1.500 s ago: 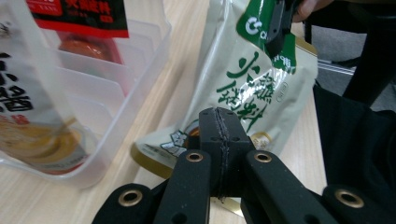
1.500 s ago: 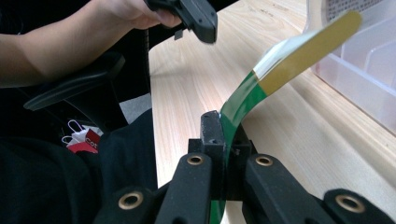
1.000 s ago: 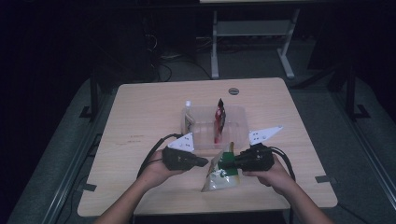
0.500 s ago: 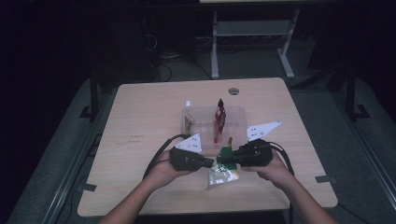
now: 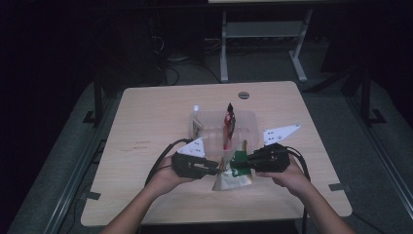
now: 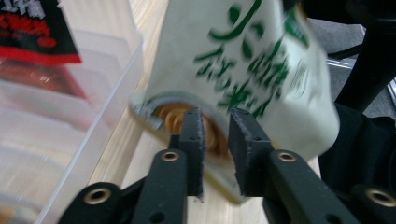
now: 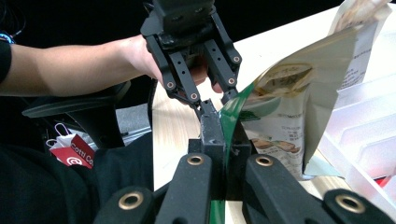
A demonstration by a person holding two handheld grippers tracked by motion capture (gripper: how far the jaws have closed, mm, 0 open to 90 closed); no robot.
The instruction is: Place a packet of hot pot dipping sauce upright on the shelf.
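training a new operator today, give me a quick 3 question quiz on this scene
1. True or false: the right gripper is clamped on the green edge of the snack pouch.
2. What stands in the clear plastic bin beyond the pouch?
A. a red and black packet
B. a blue mug
C. a yellow sponge
3. In the left gripper view, how do the jaws of the left gripper stand at the pouch's bottom edge?

Key
1. True: its jaws are closed on the green edge.
2. A: the red and black packet stands upright in the bin.
3. They have just been opening; the pouch's edge sits between them with a gap showing, so the pads do not press on it.
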